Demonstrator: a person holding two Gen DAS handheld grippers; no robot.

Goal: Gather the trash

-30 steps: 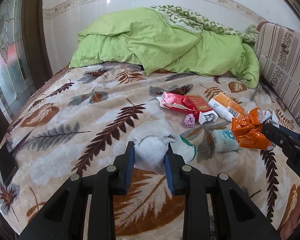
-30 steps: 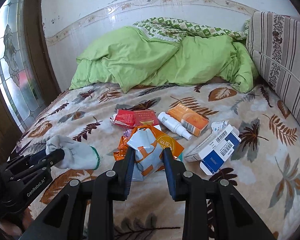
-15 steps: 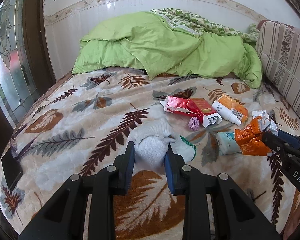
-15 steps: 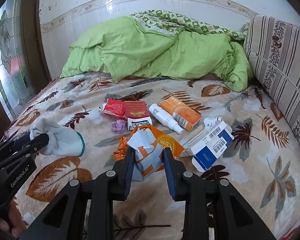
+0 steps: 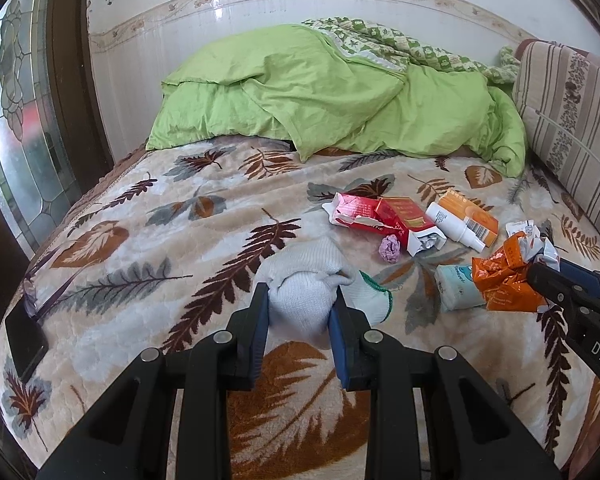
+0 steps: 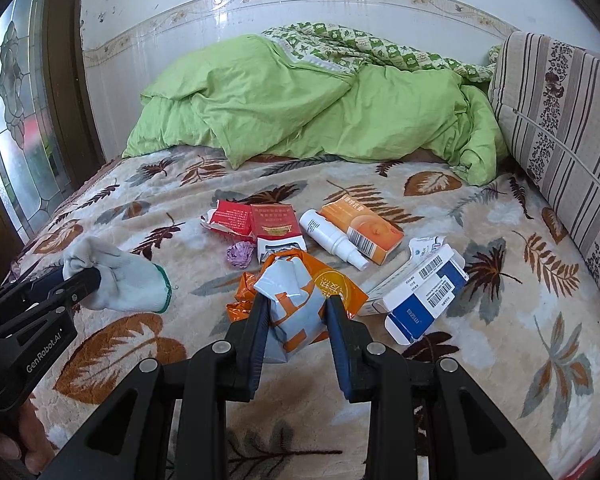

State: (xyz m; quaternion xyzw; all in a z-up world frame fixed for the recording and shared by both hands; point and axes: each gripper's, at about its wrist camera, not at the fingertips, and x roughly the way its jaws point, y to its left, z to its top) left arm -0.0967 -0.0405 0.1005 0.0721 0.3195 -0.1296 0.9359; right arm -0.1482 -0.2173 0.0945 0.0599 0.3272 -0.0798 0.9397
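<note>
Both grippers loaded over the bed (image 6: pixel 480 360): left gripper (image 5: pixel 299 322) has its jaws clamped on a white knit glove (image 5: pixel 300 292) with a green cuff, right gripper (image 6: pixel 296 320) has its jaws pinched narrow on a crumpled orange foil wrapper (image 6: pixel 300 304). Rest of the trash lies mid-bed on the blanket: torn red carton (image 6: pixel 256 222), small purple wad (image 6: pixel 239 255), white spray bottle (image 6: pixel 332 238) touching an orange box (image 6: pixel 362 226), blue-white box (image 6: pixel 420 300) with open flaps, small pale tissue pack (image 5: pixel 458 286) just beside the wrapper in the left view. No bin visible in either view, so drop point unknown. Step in hand looks like carry-off of the two held items; to do it well, keep both grips firm, lift clear of the plush blanket before moving, keep the two tools apart. Glove is soft, floppy, its loose cuff end may drag. Wrapper is thin, crinkly, slick, and could slip from the jaws. Cartons are light stiff card, bottle smooth and round so may roll. Blanket fuzzy with a leaf print; green duvet (image 6: pixel 300 108) bunched at the back wall.
</note>
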